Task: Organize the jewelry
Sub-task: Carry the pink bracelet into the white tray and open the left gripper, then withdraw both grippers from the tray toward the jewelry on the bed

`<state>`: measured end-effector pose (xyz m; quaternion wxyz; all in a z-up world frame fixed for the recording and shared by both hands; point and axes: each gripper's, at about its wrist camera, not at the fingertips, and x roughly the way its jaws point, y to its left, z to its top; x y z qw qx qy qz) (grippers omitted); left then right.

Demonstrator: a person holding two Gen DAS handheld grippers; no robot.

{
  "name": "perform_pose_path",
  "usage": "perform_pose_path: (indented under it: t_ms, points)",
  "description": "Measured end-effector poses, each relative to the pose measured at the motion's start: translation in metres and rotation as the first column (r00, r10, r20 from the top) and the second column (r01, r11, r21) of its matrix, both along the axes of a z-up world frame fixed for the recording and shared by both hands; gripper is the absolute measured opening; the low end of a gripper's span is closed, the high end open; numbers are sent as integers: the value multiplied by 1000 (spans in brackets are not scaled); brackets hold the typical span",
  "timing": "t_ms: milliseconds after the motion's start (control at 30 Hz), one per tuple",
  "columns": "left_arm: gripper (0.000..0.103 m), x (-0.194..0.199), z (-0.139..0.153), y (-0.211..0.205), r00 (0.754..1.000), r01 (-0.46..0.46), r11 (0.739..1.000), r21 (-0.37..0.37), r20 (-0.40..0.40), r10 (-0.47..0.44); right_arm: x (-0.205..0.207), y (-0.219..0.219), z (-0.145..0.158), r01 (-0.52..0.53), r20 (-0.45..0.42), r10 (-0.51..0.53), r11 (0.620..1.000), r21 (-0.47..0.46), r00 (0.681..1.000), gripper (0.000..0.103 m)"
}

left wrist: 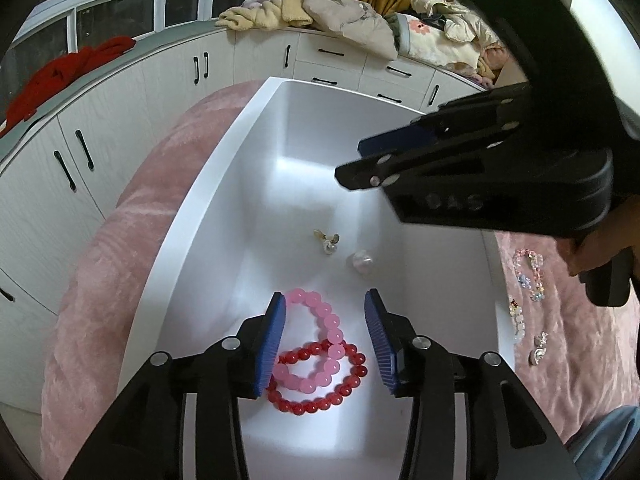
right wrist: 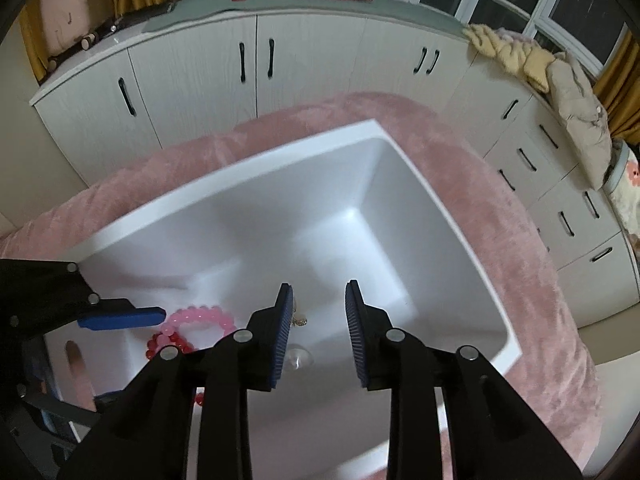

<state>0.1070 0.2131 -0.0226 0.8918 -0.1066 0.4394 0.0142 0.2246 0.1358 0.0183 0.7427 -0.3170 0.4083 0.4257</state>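
Note:
A white box sits on a pink plush surface. Inside lie a pink bead bracelet overlapping a red bead bracelet, a small gold-and-pearl earring and a pearly bead piece. My left gripper is open and empty above the two bracelets. My right gripper hovers over the box's right side; in its own view it is open and empty above the box floor, with the earring, the pearly piece and the bracelets beside its left finger.
More jewelry lies on the pink plush right of the box: a pastel bead bracelet, a white bead piece and a silver piece. White cabinets with clothes on top stand behind the pink surface.

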Motion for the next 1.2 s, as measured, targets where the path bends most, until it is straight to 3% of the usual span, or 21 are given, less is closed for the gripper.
perform_pose_path:
  t_ms: [300,500,600,733,967,1200]
  points:
    - [56,-18,13,-3,1000,-5,1000,-14,11,6,-20,-28,48,3,84,-10,997,80,996,53]
    - [66,-18,25,-14,1000,0,1000,0,27,0,-27,-59,68,39,111,-52,993,114,992,63]
    - [73,-22,31,-19,999,2,1000,12,35,-3,-30,-74,74,75,118,-90,989,126,989,80]
    - [80,-24,41,-27,999,1,1000,23,41,-2,-38,-100,84,118,132,-141,979,169,981,91]
    - [88,-24,54,-42,998,12,998,59,60,-15,-41,-158,98,214,152,-253,949,231,956,98]
    - [89,-20,63,-70,995,63,996,59,74,-67,-27,-224,95,358,86,-394,892,277,915,98]
